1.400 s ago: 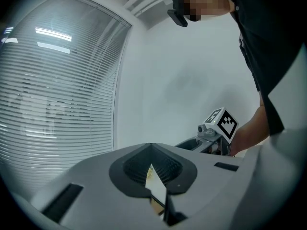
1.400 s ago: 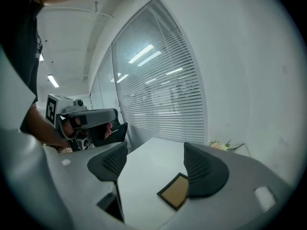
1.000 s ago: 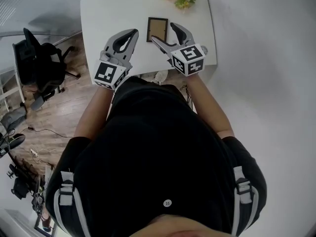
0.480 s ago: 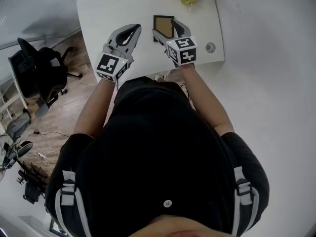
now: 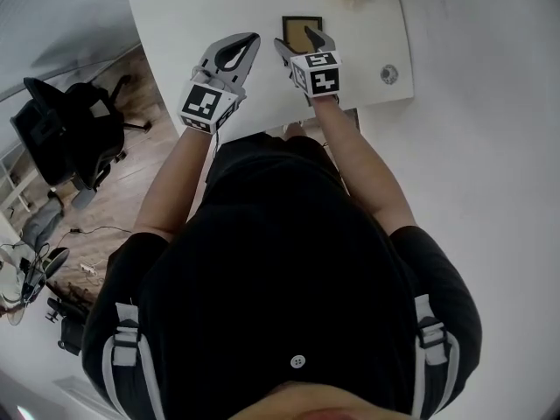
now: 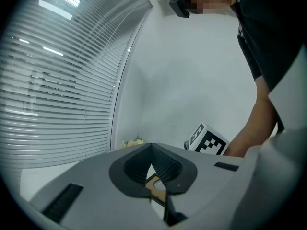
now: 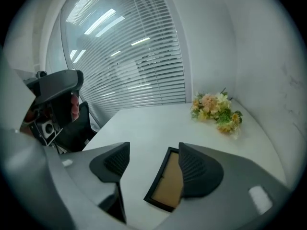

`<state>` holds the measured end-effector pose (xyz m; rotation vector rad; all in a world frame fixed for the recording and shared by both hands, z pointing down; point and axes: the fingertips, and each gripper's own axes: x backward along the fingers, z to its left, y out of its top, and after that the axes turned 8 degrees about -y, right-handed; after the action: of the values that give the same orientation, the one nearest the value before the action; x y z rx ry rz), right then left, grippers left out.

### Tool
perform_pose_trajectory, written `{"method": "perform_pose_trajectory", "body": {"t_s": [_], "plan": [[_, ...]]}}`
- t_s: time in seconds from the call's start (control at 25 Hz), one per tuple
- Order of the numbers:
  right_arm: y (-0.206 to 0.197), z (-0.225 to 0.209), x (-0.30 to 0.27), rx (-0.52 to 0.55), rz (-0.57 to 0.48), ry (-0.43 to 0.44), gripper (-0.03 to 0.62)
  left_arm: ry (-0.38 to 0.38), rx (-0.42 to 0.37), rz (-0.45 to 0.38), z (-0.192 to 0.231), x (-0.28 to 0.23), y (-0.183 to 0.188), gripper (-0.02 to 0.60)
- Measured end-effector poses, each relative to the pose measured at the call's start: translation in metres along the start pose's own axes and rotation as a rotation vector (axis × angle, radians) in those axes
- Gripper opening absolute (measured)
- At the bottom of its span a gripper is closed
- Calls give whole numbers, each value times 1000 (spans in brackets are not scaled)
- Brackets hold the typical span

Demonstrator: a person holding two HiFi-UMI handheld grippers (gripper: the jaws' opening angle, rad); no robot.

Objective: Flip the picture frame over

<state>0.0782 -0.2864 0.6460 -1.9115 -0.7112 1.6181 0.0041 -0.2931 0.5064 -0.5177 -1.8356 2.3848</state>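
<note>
Picture frame [image 5: 298, 28]: lies flat on white tabletop [image 5: 192, 16], top centre of head view. Right gripper [image 7: 153, 150]: hovers over it, jaws wide, just been closing slightly, frame's left edge between them, ungripped. Left gripper [image 5: 252, 38]: left of frame, jaws together, empty.

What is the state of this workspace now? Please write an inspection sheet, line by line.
Surface: white table, rounded corners.
Job's things: picture frame lies flat, brown panel up, not yet flipped.
Clutter: flowers at the far edge; round disc near the right edge.
Grippers: left gripper shut, empty; right gripper open, its jaws have just been closing, the frame below lies partly between them, untouched as far as seen.
Cables: one thin cable on the wooden floor near the chair.
Surroundings: black chair, window blinds.
</note>
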Motion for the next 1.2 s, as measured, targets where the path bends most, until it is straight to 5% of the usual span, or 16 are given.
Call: {"method": "perform_pose_trajectory", "body": {"t_s": [0.92,1.2], "plan": [[-61,-13,-87,39,138,-174,255,-71,76,102,44,-6,-71,5],[-65,-15,-90,89,166,-259,159,-81,80,89,48,-5,-71,5]]}}
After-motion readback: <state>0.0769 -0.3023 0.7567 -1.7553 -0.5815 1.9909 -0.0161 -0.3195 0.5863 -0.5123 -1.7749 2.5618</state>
